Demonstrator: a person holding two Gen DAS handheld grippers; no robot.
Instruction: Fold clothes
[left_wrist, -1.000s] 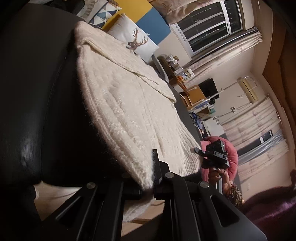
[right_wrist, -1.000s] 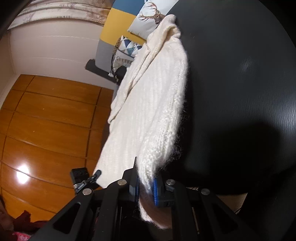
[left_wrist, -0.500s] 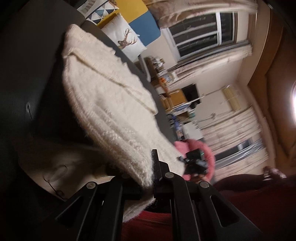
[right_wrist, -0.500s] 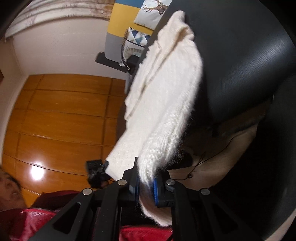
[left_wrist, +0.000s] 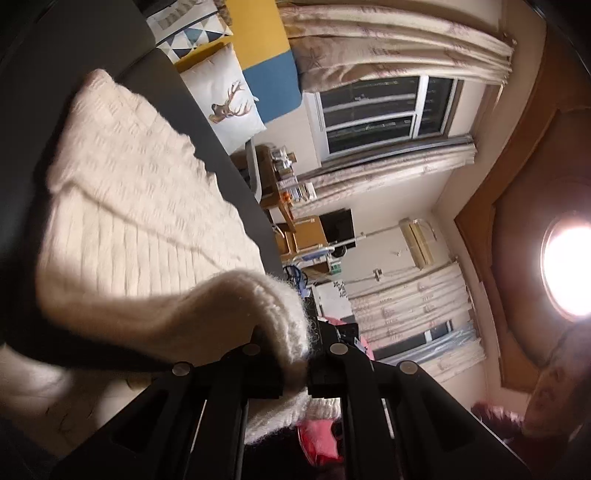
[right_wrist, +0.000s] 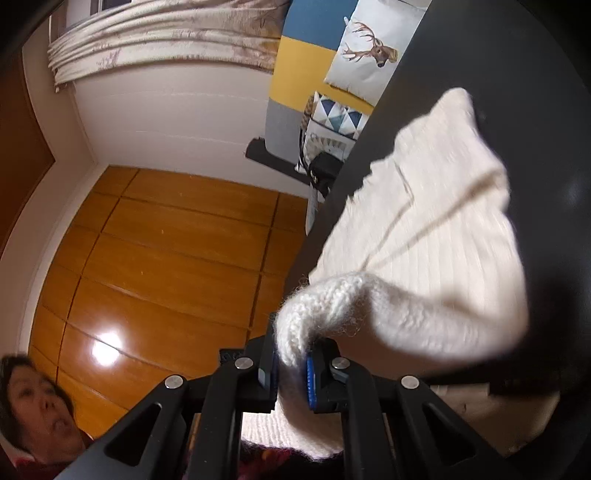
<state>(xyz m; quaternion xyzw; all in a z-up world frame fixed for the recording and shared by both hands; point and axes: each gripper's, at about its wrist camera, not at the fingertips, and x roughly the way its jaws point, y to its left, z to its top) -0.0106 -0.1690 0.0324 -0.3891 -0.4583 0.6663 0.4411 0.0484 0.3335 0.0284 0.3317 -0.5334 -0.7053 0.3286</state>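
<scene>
Left wrist view shows the left gripper (left_wrist: 306, 354) and right gripper (right_wrist: 291, 369), jaws pinching the white sweater's (left_wrist: 140, 229) near edge, likely to fold it over.

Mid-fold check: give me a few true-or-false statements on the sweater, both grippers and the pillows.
1. The left gripper is shut on the cream sweater. True.
2. The right gripper is open with nothing in it. False: it is shut on an edge of the sweater.
3. The sweater lies on a dark surface. True.
4. The deer pillow rests on top of the sweater. False: it sits beyond it, apart.
5. The sweater is red. False: cream.
</scene>
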